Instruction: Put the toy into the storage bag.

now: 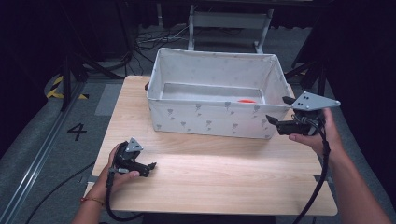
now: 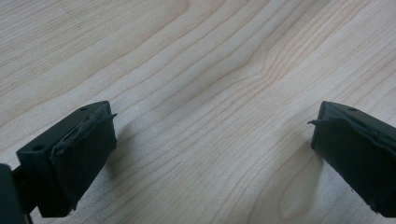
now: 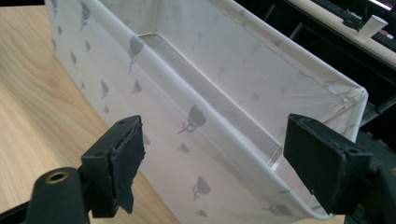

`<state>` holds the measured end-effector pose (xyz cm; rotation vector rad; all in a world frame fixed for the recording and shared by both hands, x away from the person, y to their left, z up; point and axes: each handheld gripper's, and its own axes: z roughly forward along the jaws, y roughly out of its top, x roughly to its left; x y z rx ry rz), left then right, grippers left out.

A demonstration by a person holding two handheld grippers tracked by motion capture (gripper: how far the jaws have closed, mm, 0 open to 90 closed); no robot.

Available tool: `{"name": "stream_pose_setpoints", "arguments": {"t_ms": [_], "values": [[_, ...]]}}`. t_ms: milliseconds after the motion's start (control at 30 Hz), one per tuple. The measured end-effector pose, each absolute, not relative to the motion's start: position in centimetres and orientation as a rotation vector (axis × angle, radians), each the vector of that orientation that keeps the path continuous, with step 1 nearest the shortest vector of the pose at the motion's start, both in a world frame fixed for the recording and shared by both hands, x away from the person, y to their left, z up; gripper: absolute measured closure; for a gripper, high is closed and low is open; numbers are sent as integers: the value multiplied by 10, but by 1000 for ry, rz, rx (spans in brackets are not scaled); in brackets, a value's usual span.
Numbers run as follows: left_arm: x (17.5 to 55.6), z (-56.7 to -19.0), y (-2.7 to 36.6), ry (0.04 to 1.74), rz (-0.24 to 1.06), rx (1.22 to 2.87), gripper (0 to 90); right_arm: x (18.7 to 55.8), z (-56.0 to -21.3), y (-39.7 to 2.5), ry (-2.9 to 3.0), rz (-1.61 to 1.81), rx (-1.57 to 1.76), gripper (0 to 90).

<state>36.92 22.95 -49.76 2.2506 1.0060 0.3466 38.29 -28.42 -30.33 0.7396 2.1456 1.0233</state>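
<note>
- Pale wood tabletop (image 1: 210,182) lies bare under my left tool (image 1: 150,166), which I rest low near my edge, released and holding nothing, probably parked while the other hand works.
- My right tool (image 1: 272,121) hangs spread wide, unladen, at the near right corner of the fabric storage bin (image 1: 210,119), seemingly lined up with its rim.
- The bin stands mid-tabletop, white with grey tulip prints; something orange (image 1: 246,101) lies inside.
</note>
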Motion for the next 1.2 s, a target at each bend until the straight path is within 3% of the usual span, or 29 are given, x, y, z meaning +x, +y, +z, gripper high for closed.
{"name": "stream_pose_setpoints", "arguments": {"t_ms": [633, 1200], "values": [[369, -498, 229, 1009, 348, 2249, 3, 351, -342, -299, 2164, 938, 722, 221], [368, -497, 229, 1018, 352, 2248, 4, 348, -410, -319, 2241, 856, 826, 224]]}}
